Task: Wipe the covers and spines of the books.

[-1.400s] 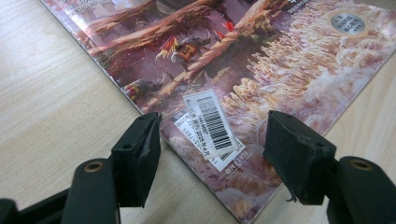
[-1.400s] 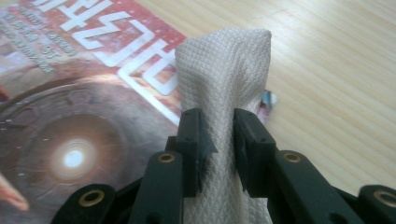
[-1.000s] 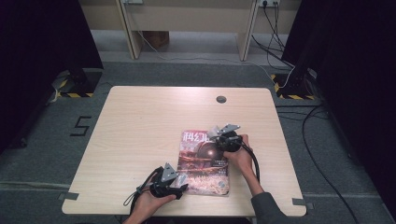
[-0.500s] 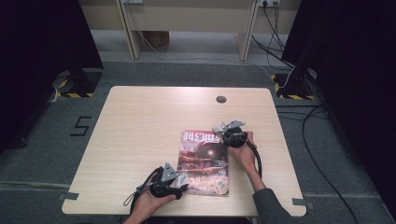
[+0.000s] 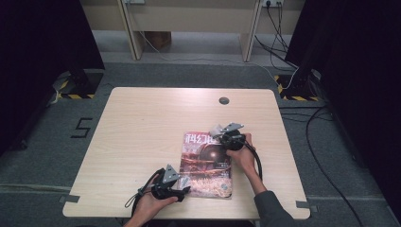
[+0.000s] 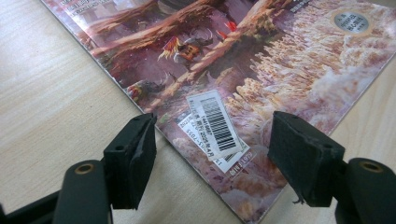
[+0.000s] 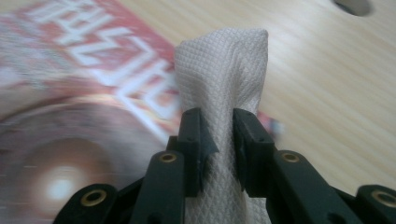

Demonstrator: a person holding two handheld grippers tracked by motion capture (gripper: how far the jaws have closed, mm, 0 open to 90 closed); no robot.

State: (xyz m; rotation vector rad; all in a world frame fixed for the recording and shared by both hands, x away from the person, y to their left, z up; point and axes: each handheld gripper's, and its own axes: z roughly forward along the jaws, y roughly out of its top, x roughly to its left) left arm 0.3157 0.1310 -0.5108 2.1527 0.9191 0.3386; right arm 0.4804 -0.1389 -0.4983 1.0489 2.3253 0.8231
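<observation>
Desk (image 5: pixel 142 132): magazine (image 5: pixel 205 165) lay flat near front edge, unpinned. Left tool (image 6: pixel 212 154) spread, straddling barcode corner, jaws just opened further. Right tool (image 7: pixel 217 140) pinched folded tissue (image 7: pixel 224 74) over title. Risk: wiping push would likely slide magazine; tissue could slip.

A white tissue (image 7: pixel 219 88) with a fine diamond weave sits in black jaws over the magazine (image 5: pixel 206 165), whose cover shows a red top with white lettering, brown and cream artwork and a white barcode label (image 6: pixel 215 122), lying toward the pale wood table's (image 5: pixel 142 127) near edge.
</observation>
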